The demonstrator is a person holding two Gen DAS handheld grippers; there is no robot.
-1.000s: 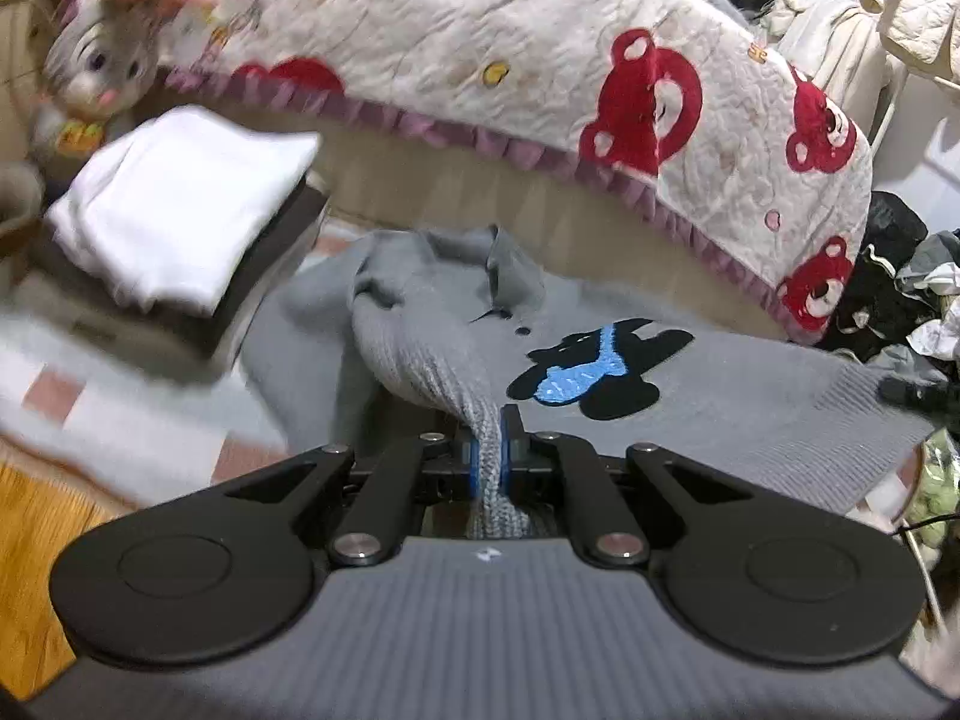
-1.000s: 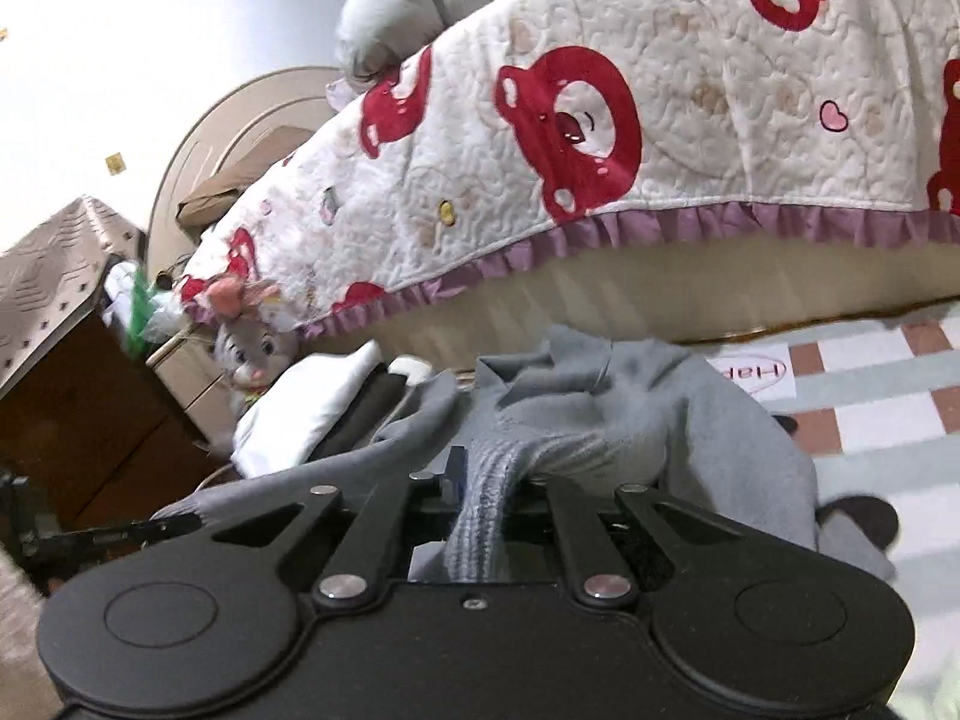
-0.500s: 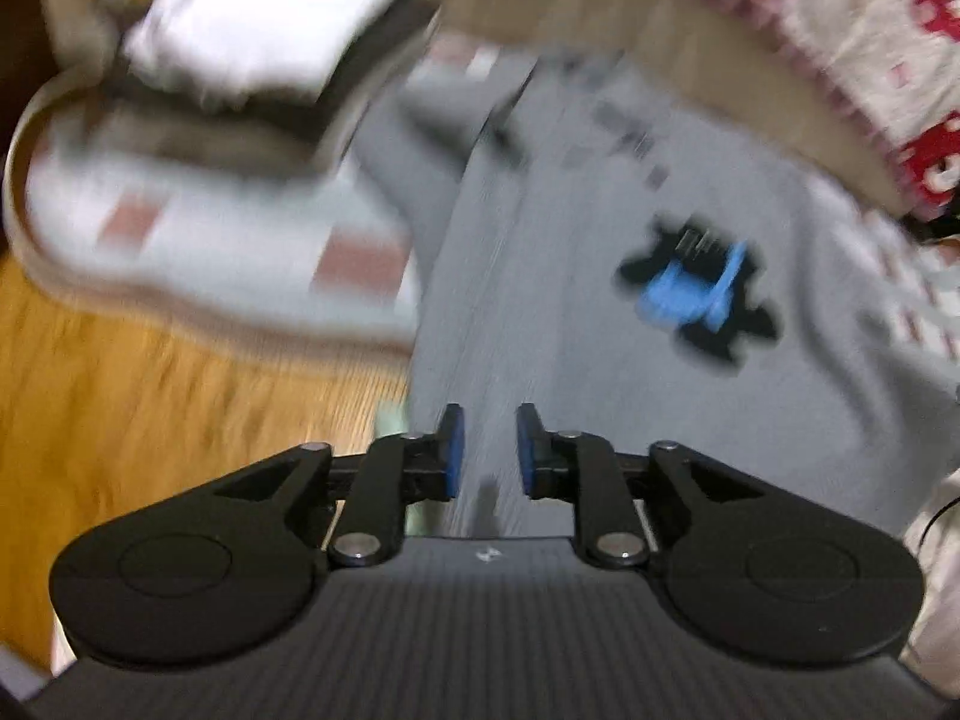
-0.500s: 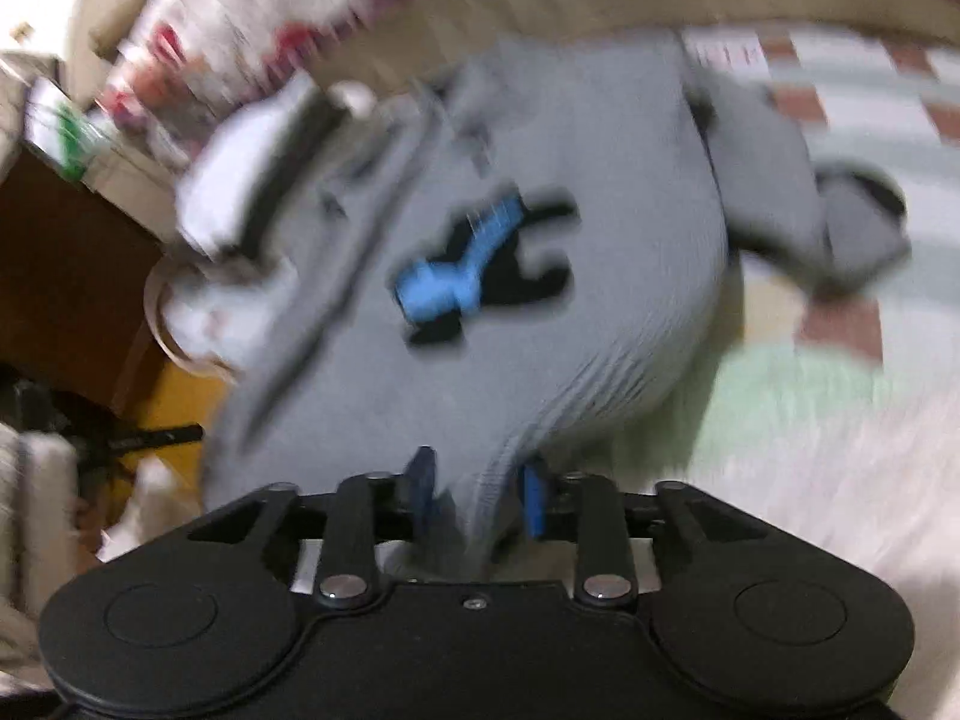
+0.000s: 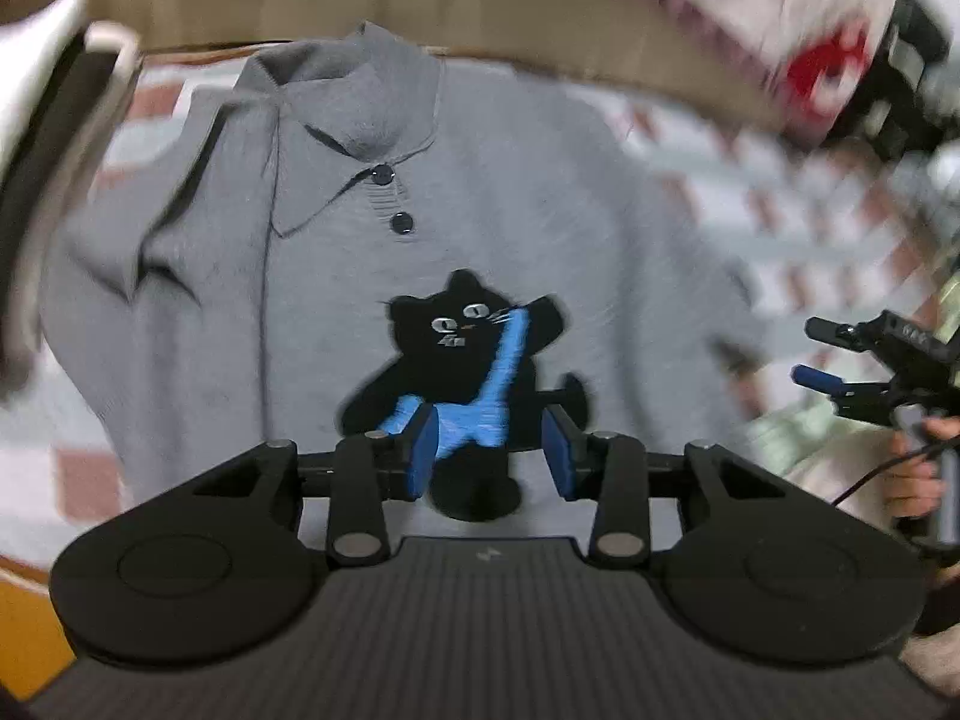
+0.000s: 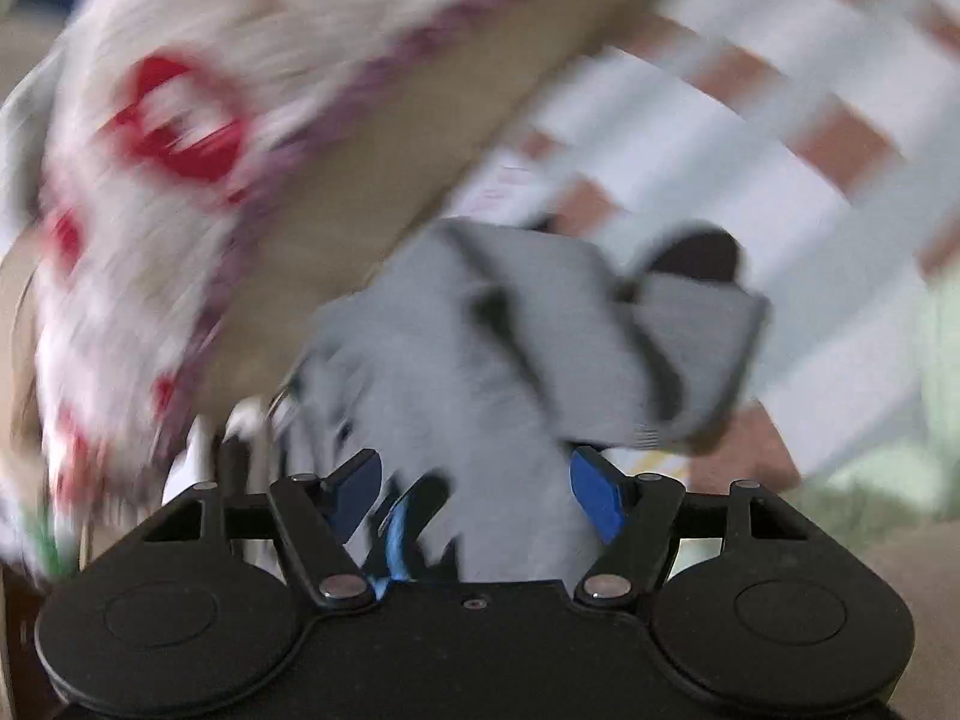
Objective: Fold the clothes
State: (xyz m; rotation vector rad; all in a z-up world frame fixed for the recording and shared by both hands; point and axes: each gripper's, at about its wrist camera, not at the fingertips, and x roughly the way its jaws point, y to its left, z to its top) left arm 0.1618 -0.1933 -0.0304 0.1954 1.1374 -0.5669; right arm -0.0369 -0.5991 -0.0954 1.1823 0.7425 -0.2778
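Well, the grey sweater [image 5: 336, 276] lies front-up on the checked rug [image 5: 798, 204] beside the bed [image 5: 528, 6]; soft, limp knit, best pinched at shoulders or hem. Both grippers' fingers [image 5: 423, 459] gape empty.

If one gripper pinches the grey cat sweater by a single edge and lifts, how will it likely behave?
The grey sweater is probably floppy: its collar already creases, so the rest would hang and drape. The knit looks thick, so likely heavy enough to sag. It lies flat on the checked rug, so pushing would probably bunch it, not slide it whole.
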